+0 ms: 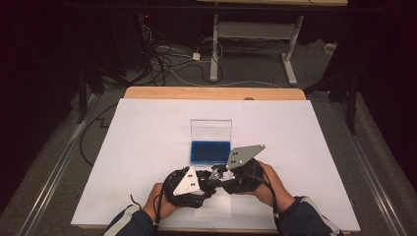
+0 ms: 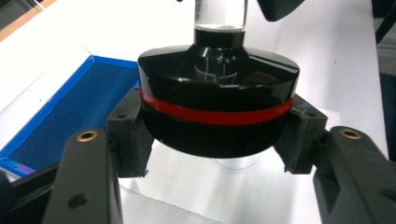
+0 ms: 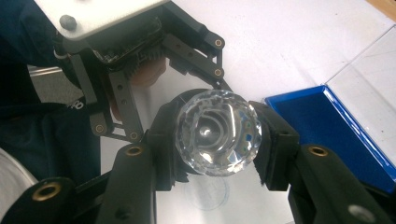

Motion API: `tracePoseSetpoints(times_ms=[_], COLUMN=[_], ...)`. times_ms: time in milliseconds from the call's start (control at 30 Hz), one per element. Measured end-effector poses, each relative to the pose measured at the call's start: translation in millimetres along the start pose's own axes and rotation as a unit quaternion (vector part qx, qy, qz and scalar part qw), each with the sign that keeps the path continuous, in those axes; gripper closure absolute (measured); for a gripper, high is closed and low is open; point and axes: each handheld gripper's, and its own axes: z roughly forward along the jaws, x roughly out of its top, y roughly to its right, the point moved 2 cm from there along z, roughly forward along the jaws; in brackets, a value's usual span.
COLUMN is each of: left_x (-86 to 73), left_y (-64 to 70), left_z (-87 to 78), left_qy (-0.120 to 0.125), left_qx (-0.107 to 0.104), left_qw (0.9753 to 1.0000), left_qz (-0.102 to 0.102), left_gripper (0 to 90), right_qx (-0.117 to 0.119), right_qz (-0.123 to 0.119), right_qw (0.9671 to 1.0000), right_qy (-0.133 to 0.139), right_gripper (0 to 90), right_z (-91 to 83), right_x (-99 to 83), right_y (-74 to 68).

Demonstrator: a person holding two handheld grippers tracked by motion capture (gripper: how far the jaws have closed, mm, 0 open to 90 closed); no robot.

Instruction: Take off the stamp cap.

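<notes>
Black base (image 2: 218, 105) with red band clamped in left gripper (image 2: 218, 135); crystal knob (image 3: 217, 132) clamped in right gripper (image 3: 215, 140), lower centre. Blue case (image 1: 210, 151) open on white sheet (image 1: 147, 147); dark room, cables (image 1: 162, 59) on floor.

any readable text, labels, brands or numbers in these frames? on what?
None readable.
Black base with red band, held by the left gripper: no print shows.
Faceted clear knob, held by the right gripper: no marks.
Blue-lined case and its clear lid: no label.
Grey plates: only screw heads.
</notes>
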Motion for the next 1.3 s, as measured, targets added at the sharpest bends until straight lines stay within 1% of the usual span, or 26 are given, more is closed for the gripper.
tracePoseSetpoints(times_ms=[167,267,333,400,433,467,500,533,567,600,633,733,800,833,967,1000,1100,1167,1300], left_x=[0.2,0.3,0.4,0.6,0.6,0.5,0.5,0.5,0.1,-0.3,-0.6,-1.5,-2.2,-2.3,-2.4,-2.5,-2.6,-3.4,-3.9], left_y=[1.1,1.0,1.3,1.7,2.0,2.0,1.9,2.1,2.0,2.0,2.3,2.6,2.2,2.3,2.6,2.3,2.6,2.5,2.0], left_z=[-1.7,-3.6,-4.3,-4.2,-4.0,-3.7,-3.2,-2.5,-1.6,-0.6,0.3,4.5,6.4,7.1,9.1,9.3,10.2,11.2,10.9], left_qy=[0.006,0.013,0.010,0.008,0.009,0.009,0.005,0.001,-0.001,-0.004,-0.011,-0.025,-0.029,-0.032,-0.032,-0.032,-0.035,-0.036,-0.035], left_qx=[0.003,0.009,0.015,0.017,0.023,0.020,0.020,0.025,0.022,0.023,0.026,0.022,0.017,0.019,0.017,0.013,0.012,0.006,0.003], left_qw=[1.0000,0.9999,0.9998,0.9998,0.9997,0.9998,0.9998,0.9997,0.9998,0.9997,0.9996,0.9994,0.9994,0.9993,0.9993,0.9994,0.9993,0.9993,0.9993], left_qz=[-0.003,-0.006,0.001,0.001,0.002,0.000,0.000,0.002,-0.001,0.000,0.003,0.003,-0.005,-0.005,-0.009,-0.010,-0.009,-0.010,-0.013], left_gripper=[36.6,36.5,36.5,36.6,36.6,36.6,36.6,36.6,36.6,36.6,36.6,36.6,36.5,36.3,36.2,36.1,36.1,36.1,36.0], right_qx=[-0.004,-0.002,-0.002,-0.005,-0.006,-0.009,-0.008,-0.009,-0.012,-0.017,-0.017,-0.030,-0.033,-0.033,-0.030,-0.030,-0.028,-0.027,-0.026], right_qz=[0.000,0.009,0.009,0.012,0.011,0.011,0.012,0.014,0.010,0.011,0.011,-0.003,-0.004,-0.001,0.001,0.004,0.006,0.005,0.009], right_qw=[1.0000,0.9999,0.9999,0.9999,0.9999,0.9998,0.9998,0.9998,0.9998,0.9998,0.9998,0.9994,0.9992,0.9992,0.9993,0.9993,0.9993,0.9993,0.9994], right_qy=[0.004,0.009,0.010,0.010,0.010,0.011,0.011,0.010,0.008,0.002,0.002,-0.018,-0.023,-0.025,-0.025,-0.022,-0.023,-0.023,-0.023], right_gripper=[56.7,56.7,56.8,56.8,56.8,56.8,56.8,56.8,56.8,56.8,56.8,56.7,56.7,56.7,56.7,56.7,56.7,56.7,56.7], right_z=[-1.8,-3.4,-3.7,-4.0,-3.8,-3.6,-3.7,-3.0,-2.2,-0.6,-0.6,2.4,4.5,6.3,6.8,6.8,7.8,8.5,9.1], right_x=[-0.4,-1.6,-1.9,-2.1,-2.3,-2.5,-2.6,-2.8,-3.1,-3.3,-3.3,-2.6,-2.3,-2.9,-3.9,-4.0,-4.5,-4.4,-4.8], right_y=[-1.1,0.9,1.1,0.7,0.6,0.4,0.5,0.3,0.2,-0.9,-0.9,-5.2,-5.9,-5.6,-4.8,-4.5,-4.3,-4.6,-4.5])
